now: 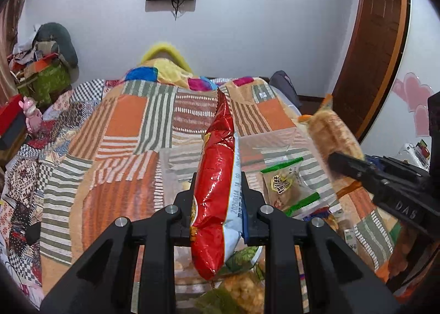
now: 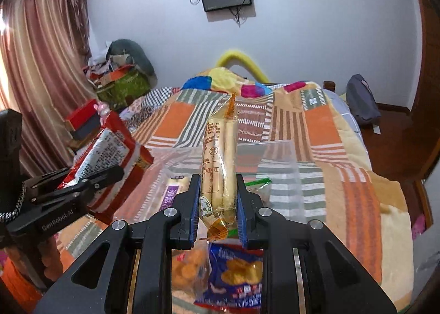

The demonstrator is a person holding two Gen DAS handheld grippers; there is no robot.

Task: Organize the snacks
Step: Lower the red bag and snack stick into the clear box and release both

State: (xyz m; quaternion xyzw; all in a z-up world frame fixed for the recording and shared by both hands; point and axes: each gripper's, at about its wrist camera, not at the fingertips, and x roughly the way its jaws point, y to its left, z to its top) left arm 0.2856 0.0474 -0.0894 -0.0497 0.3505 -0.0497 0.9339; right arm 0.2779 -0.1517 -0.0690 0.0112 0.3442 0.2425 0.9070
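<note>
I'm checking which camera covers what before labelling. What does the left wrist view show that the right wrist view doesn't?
Only the left wrist view: a wooden door, pink heart stickers and a green-striped snack packet.
Only the right wrist view: a pink curtain and a blue chip packet.
Both: the red snack bag in the left gripper, the rice cracker pack in the right gripper, and the patchwork blanket.

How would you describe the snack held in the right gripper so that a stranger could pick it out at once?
Start at the patchwork quilt on the bed, then find the clear tub on it. Above the tub, the right gripper is shut on a rice stick pack: long, slim and golden, with orange twisted ends. The red bag beside it is wide and flat.
</note>
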